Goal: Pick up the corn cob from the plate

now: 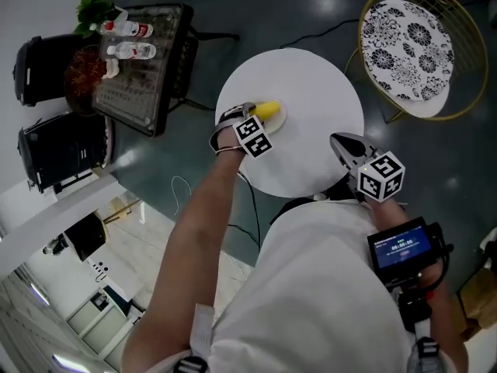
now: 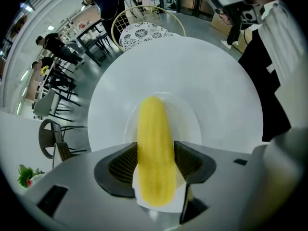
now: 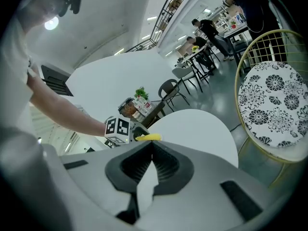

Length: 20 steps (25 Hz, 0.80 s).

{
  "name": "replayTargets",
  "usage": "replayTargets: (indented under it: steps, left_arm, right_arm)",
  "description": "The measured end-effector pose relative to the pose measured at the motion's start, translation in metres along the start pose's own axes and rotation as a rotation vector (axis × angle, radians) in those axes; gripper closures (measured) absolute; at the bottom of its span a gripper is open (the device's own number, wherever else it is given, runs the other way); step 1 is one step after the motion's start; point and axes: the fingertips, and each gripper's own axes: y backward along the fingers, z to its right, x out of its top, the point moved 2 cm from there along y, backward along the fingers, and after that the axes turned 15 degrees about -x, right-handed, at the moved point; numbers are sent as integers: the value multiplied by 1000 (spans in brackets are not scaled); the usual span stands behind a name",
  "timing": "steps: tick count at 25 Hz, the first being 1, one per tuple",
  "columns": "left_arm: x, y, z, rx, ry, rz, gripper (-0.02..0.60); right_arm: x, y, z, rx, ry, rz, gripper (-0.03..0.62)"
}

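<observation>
A yellow corn cob (image 1: 269,110) lies on a small white plate (image 1: 282,120) at the left side of the round white table (image 1: 318,130). My left gripper (image 1: 248,115) points straight down over it. In the left gripper view the corn cob (image 2: 154,148) runs lengthwise between the wide-spread jaws of the left gripper (image 2: 155,147), still resting on the plate (image 2: 193,119). My right gripper (image 1: 343,143) hovers at the table's near right edge, shut and empty. In the right gripper view the right gripper (image 3: 151,146) looks across the table at the corn cob (image 3: 148,137).
A gold wire chair with a black-and-white patterned cushion (image 1: 408,49) stands right of the table. A dark side table (image 1: 144,68) with bottles and a plant stands at the left, with black appliances (image 1: 54,150) beside it. People sit at tables far off.
</observation>
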Motion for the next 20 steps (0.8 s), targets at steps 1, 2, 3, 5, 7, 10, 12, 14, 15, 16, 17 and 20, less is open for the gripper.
replayTargets:
  steps: [1, 2, 3, 5, 7, 10, 12, 14, 15, 16, 17, 20]
  left_arm:
    - [-1, -1, -1, 0, -4, -4, 341]
    - [-1, -2, -1, -1, -10, -7, 341]
    - [-1, -2, -1, -2, -18, -10, 341]
    - [-1, -1, 0, -3, -27, -11, 341]
    - [-1, -1, 0, -5, -17, -2, 344]
    - [-1, 2, 10, -2, -13, 22, 344]
    - [-2, 7, 20, 4, -6, 48, 344]
    - [-2, 13, 27, 12, 9, 79, 344]
    - [-2, 17, 29, 16, 20, 96, 344]
    - [-2, 21, 31, 19, 34, 115, 345]
    - [-4, 26, 33, 23, 53, 135, 344]
    - [-21, 43, 44, 32, 108, 190, 345]
  right_arm:
    - [-1, 1, 2, -5, -3, 3, 585]
    - [-2, 2, 3, -10, -5, 5, 585]
    - [-4, 4, 4, -14, -7, 7, 585]
    - [-7, 8, 5, -18, -6, 6, 585]
    - [-10, 9, 4, -19, -2, 6, 585]
    - [-14, 15, -1, -18, 3, 8, 585]
    - [-16, 19, -7, -16, 11, 10, 585]
    - [-16, 21, -11, -12, 18, 10, 585]
    - [-16, 21, -14, -9, 22, 11, 585]
    - [-16, 21, -18, -5, 26, 11, 585]
    - [-16, 20, -23, -1, 32, 12, 585]
    - [-21, 19, -53, 13, 50, 12, 585]
